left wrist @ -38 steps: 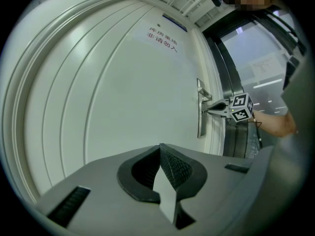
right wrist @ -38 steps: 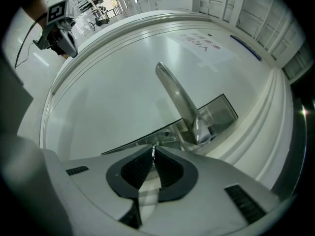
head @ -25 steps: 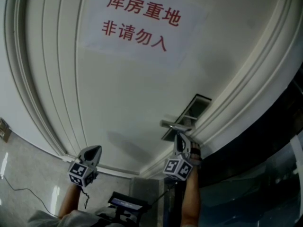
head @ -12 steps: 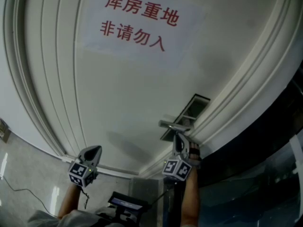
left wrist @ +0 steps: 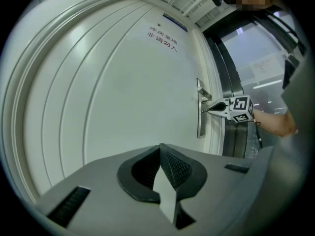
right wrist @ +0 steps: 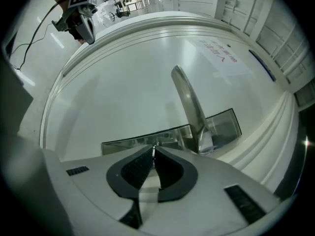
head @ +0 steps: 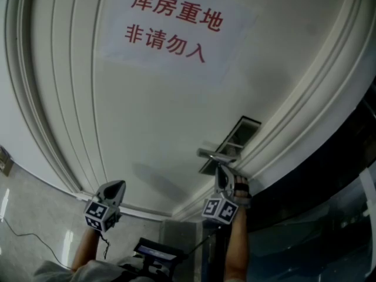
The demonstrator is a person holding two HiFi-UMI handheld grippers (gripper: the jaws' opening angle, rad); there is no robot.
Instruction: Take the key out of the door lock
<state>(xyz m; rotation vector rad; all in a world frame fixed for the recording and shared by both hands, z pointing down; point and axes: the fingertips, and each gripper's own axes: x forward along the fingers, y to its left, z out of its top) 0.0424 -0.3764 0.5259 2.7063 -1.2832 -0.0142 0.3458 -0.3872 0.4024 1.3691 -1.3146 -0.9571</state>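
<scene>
At the lock plate (right wrist: pixel 125 144) on the white door (right wrist: pixel 123 82), just below the lever handle (right wrist: pixel 189 104), the key (right wrist: pixel 154 147) sits in the keyhole w/ only a thin sliver of its head showing. The right tool (right wrist: pixel 153 150) points level at the plate and is clenched on that sliver. Its pads are pressed together w/ the metal edge pinched btw the tips, which sit just short of the plate face. The left tool (left wrist: pixel 160 149) hangs well off to the side of the plate, away from the door edge. Its jaws are closed tight on nothing and it touches nothing. A paper sign (head: pixel 176 28) w/ red characters is stuck well above the plate.

Handling, as a judgement: the key is prob small, light, stiff flat metal. It won't bend under the pads, but its smooth faces can slip, esp. w/ so little of the head in the grip. Best hold is across the two flat faces of the head, as deep as the plate allows, not on the thin edges. How much of the head the pads cover can't be told, since it shows edge-on. The pull should run straight out from the plate, w/ no side load or twist. If the blade isn't at its neutral angle, the lock will likely hang on to it.
</scene>
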